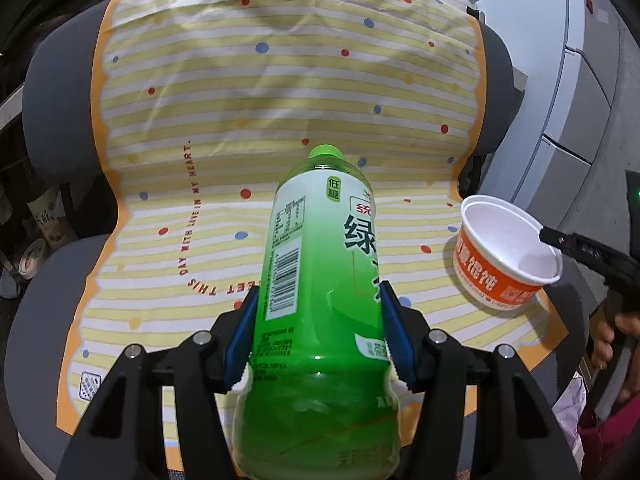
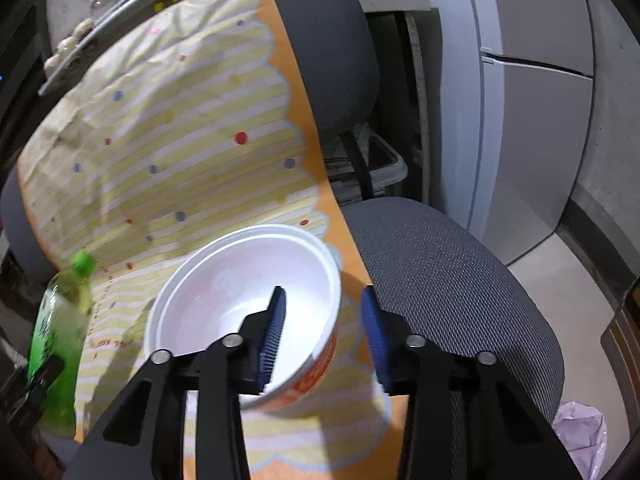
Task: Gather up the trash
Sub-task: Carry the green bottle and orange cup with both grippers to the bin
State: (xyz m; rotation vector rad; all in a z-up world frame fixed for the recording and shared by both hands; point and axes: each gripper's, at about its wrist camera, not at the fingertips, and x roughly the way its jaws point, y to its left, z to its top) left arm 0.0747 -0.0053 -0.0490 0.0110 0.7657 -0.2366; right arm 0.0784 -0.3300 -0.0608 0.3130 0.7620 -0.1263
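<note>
1. Bottle (image 1: 316, 280): one, green tea, green cap, white-green label, clamped in the left gripper (image 1: 318, 332) above the striped cloth (image 1: 248, 92).
2. Bowl (image 2: 244, 312): one, white inside, orange outside, on the cloth's right edge; right gripper (image 2: 324, 336) straddles its rim, pads apart.

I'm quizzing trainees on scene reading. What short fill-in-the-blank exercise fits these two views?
1. The left tool is clamped on a green ____.
2. The cup with the orange wall has its inside coloured ____.
3. One finger of the right tool is inside the cup, the other ____ its wall.
4. The striped sheet covers a grey ____.

Missing words: bottle; white; outside; chair
</note>
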